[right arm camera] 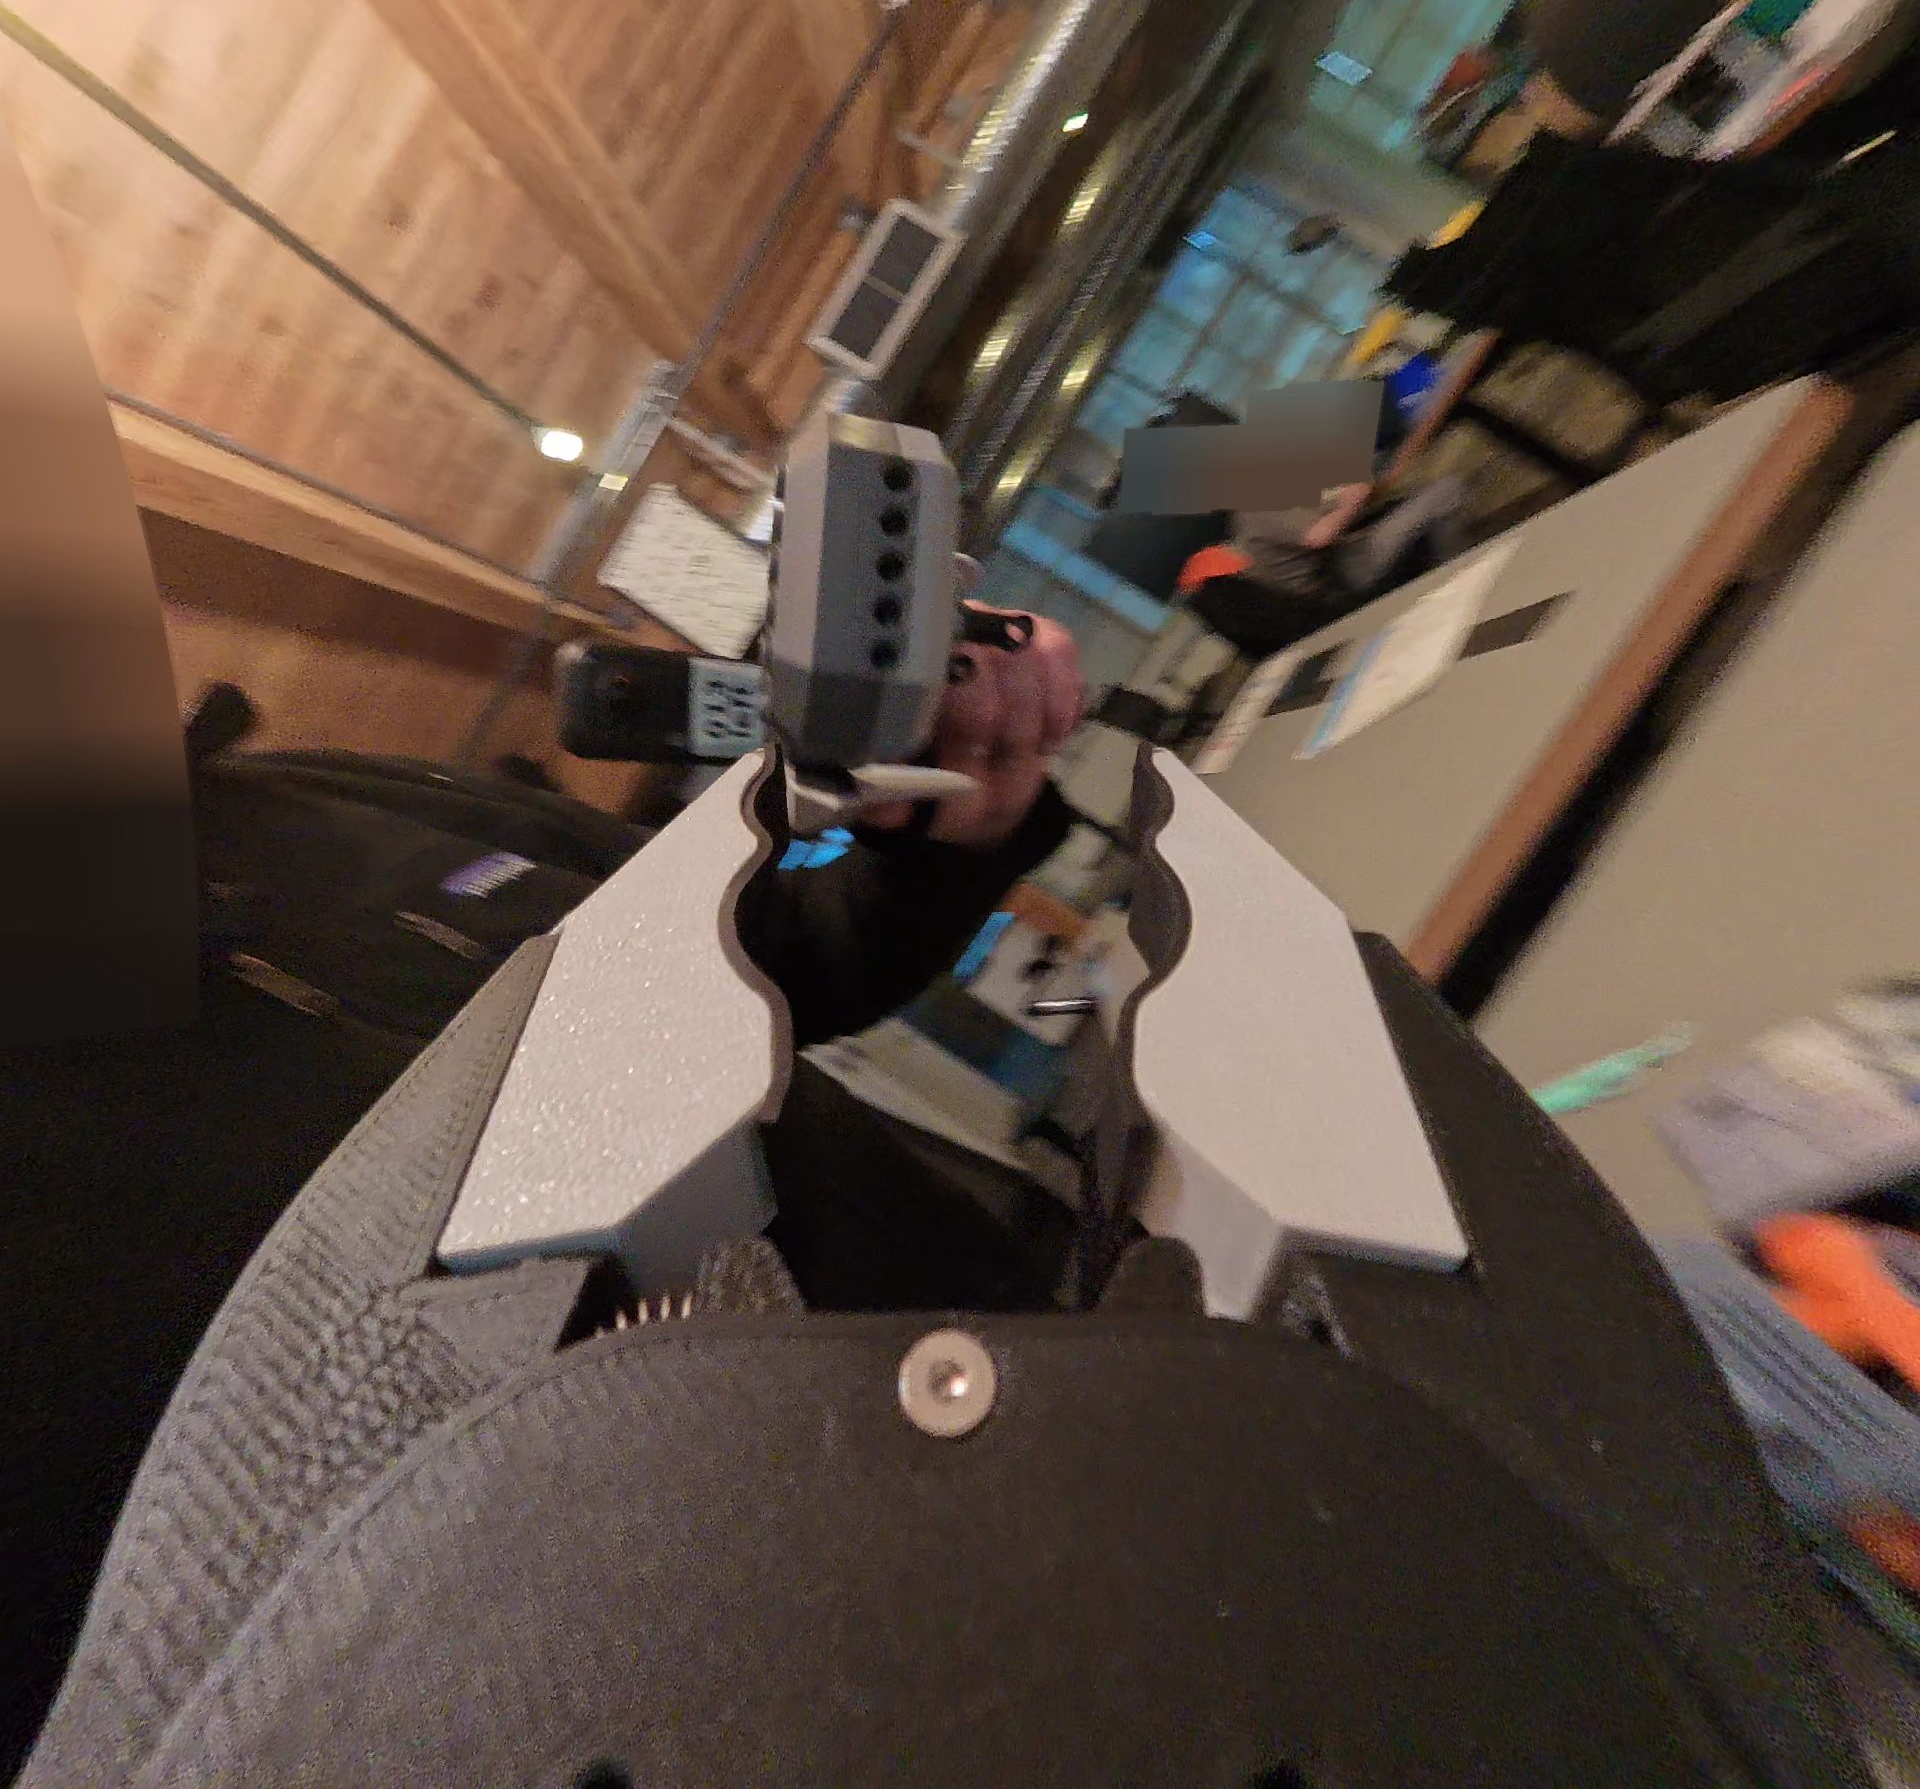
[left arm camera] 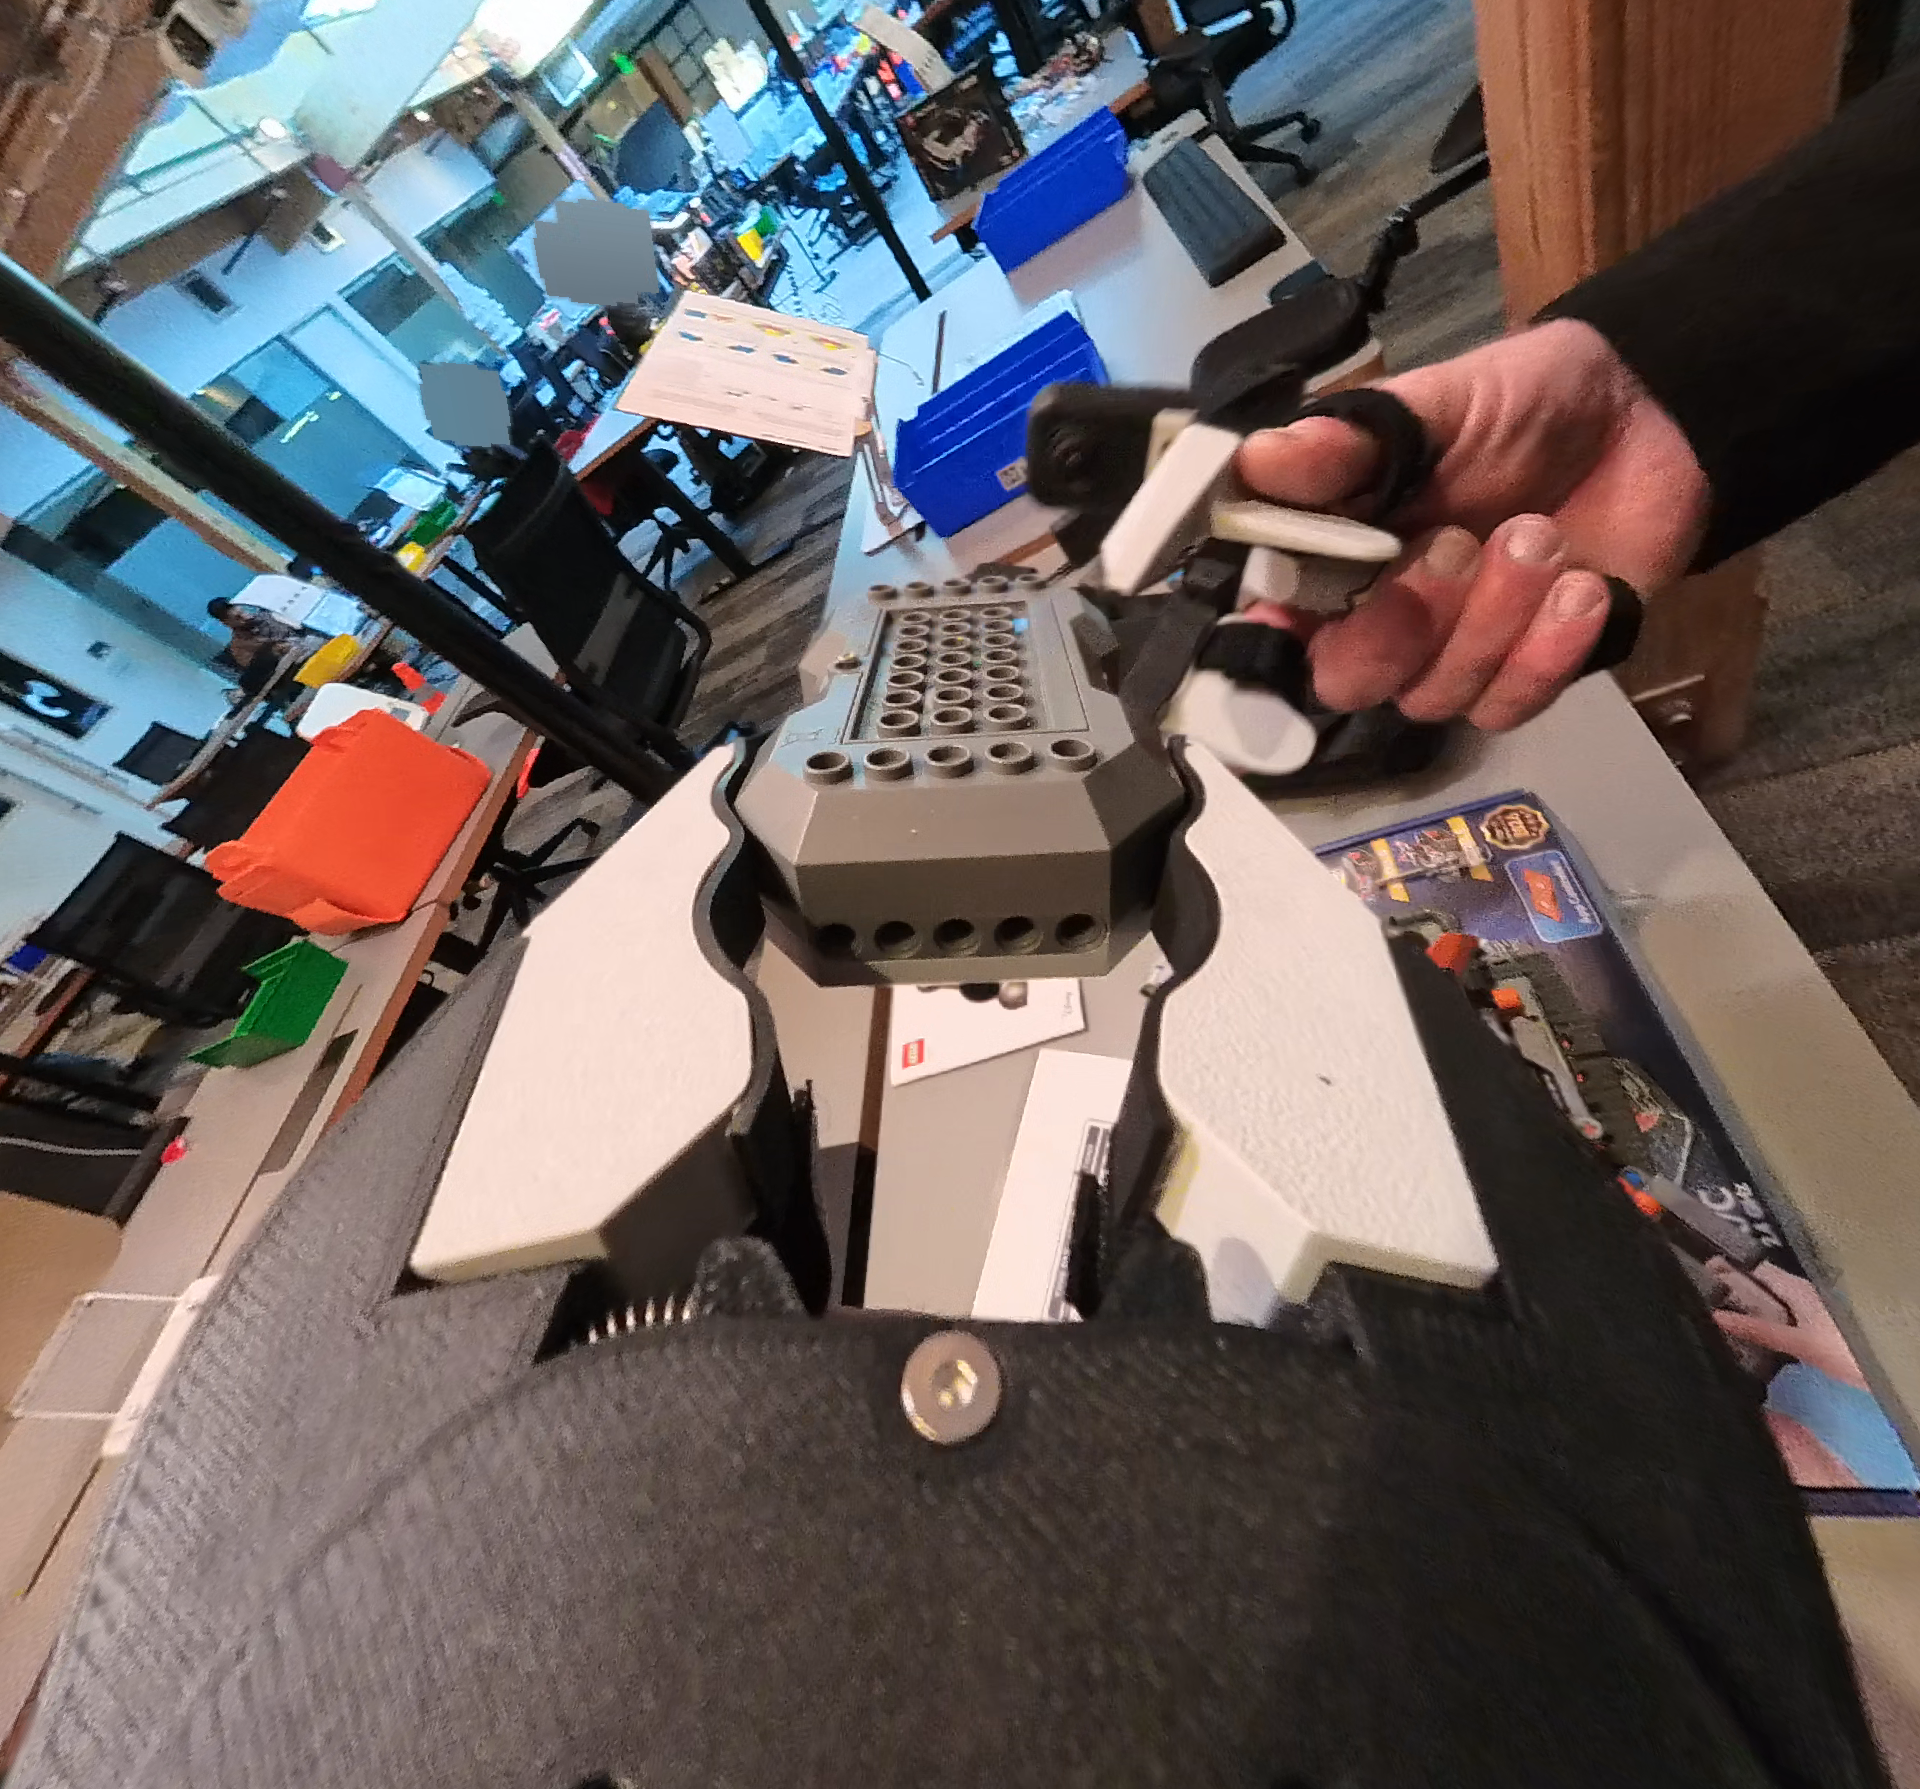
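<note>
Where the left wrist view begins, the left gripper (left arm camera: pixel 956 783) pinches a large grey studded block (left arm camera: pixel 940 783) by its two flanks, lifted clear of the grey table (left arm camera: pixel 1704 918) with its row of side holes facing the camera. Beneath it lie a white leaflet (left arm camera: pixel 987 1027) and a white card (left arm camera: pixel 1049 1189); to the right, a printed toy box (left arm camera: pixel 1538 1043) lies flat on the table. Just beyond the block, a hand (left arm camera: pixel 1507 534) in a dark sleeve (left arm camera: pixel 1787 316) carries the right gripper (left arm camera: pixel 1195 596), close to the block's far right corner; contact cannot be made out there. Farther along the table stand two blue bins (left arm camera: pixel 997 430), and an orange container (left arm camera: pixel 353 820) sits on a neighbouring table at left.

In the right wrist view, the right gripper (right arm camera: pixel 956 773) has its fingers (right arm camera: pixel 665 1001) spread with nothing between them. Past the tips, the block (right arm camera: pixel 862 596) appears on edge, backed by the other hand (right arm camera: pixel 1008 700); the view here is blurred. Wooden planking (right arm camera: pixel 364 129) fills the background.
</note>
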{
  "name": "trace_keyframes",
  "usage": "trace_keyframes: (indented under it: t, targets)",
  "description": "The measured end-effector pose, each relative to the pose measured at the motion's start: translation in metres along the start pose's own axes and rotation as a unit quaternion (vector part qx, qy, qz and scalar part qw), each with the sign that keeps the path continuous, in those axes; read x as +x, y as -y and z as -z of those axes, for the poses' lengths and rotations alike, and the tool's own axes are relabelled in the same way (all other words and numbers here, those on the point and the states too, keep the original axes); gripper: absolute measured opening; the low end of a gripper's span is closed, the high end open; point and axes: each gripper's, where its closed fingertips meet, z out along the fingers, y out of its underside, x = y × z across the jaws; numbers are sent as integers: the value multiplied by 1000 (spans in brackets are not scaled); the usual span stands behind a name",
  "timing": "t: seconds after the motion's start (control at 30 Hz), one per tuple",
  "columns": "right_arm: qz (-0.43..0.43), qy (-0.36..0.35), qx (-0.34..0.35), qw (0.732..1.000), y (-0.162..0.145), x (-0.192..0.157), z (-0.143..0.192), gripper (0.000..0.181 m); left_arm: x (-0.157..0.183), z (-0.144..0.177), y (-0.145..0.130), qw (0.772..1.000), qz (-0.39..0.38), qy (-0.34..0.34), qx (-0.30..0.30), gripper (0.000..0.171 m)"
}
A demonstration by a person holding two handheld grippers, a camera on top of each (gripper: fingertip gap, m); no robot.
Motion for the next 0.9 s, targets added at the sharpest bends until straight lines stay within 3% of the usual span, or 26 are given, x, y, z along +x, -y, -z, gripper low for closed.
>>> trace_keyframes:
  t: [0.13,0.23,0.3,0.4,0.5,0.57,0.77,0.9]
  targets:
    - [108,-190,8,976,5,41,76,52,-13,7,-7,999,32,29,-3,75]
    - [215,-409,-72,884,-12,101,157,40,-16,6,-22,998,35,48,-23,75]
    - [217,-480,-109,843,-30,132,198,38,-15,4,-29,997,43,57,-31,75]
    - [231,-538,-185,789,-67,169,232,35,-10,-1,-38,996,47,64,-45,74]
    - [232,-559,-202,770,-99,191,244,33,-3,-6,-43,995,63,65,-52,74]
    - [256,-579,-232,738,-117,202,253,33,0,-8,-46,994,67,69,-58,74]
    - [268,-609,-217,714,-132,225,263,26,6,-12,-50,992,79,71,-67,74]
    - [292,-613,-195,708,-128,232,262,5,8,-12,-51,991,81,73,-73,75]
